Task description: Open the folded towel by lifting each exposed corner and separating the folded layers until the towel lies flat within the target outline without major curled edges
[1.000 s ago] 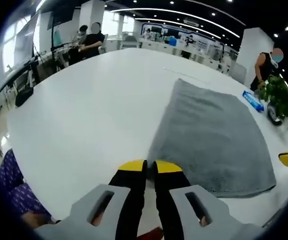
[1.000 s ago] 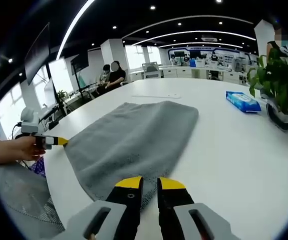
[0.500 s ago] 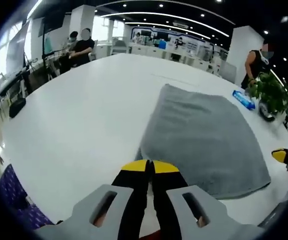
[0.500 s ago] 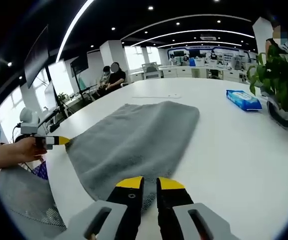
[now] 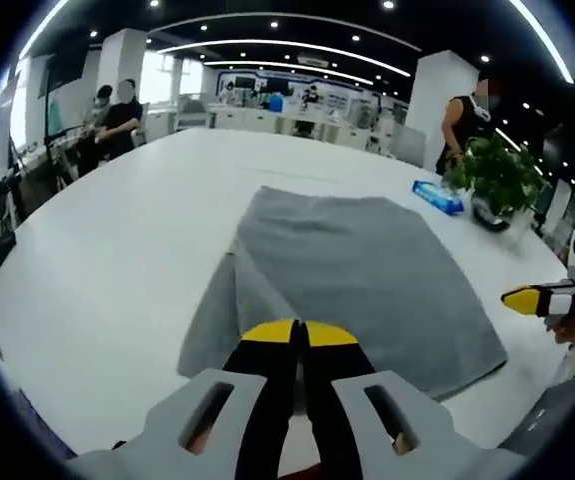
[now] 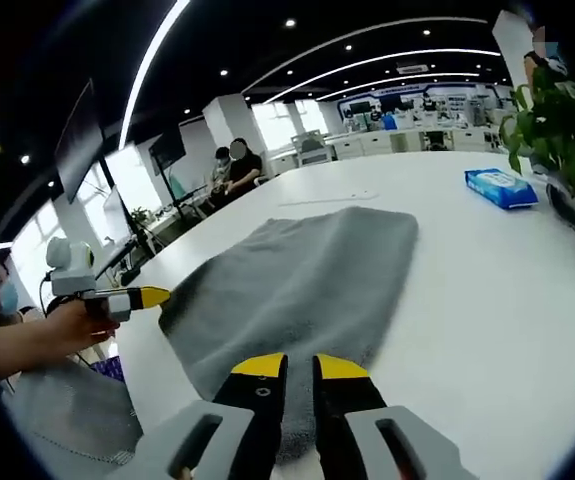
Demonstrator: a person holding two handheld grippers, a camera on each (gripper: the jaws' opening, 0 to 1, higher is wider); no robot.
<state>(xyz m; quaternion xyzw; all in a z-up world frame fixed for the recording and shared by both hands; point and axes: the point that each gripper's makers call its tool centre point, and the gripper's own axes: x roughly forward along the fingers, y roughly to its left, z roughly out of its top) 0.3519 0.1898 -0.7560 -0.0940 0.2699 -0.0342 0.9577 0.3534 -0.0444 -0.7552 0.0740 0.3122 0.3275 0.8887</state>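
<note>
**Left corner lifted, fold starting to part**

Left gripper view: the left gripper (image 5: 298, 332), jaws together on the towel (image 5: 367, 270)'s near corner, has raised it since a second ago, exposing a lower layer. Bare tabletop (image 5: 97, 260) lies open leftward.

Right gripper view: the right gripper (image 6: 299, 366), jaws nearly together, sits at the towel's near edge; whether it grips is unclear. A blue packet (image 6: 503, 187) and plant (image 6: 563, 130) stand well apart.

The left gripper view looks from low over the table (image 5: 117, 250) edge, along its own jaws, close to the near edge of the towel (image 5: 367, 270), facing the office. The right gripper view looks from the towel's (image 6: 307, 280) other near corner, equally close. Both share the towel, table and plant (image 5: 492, 175).
</note>
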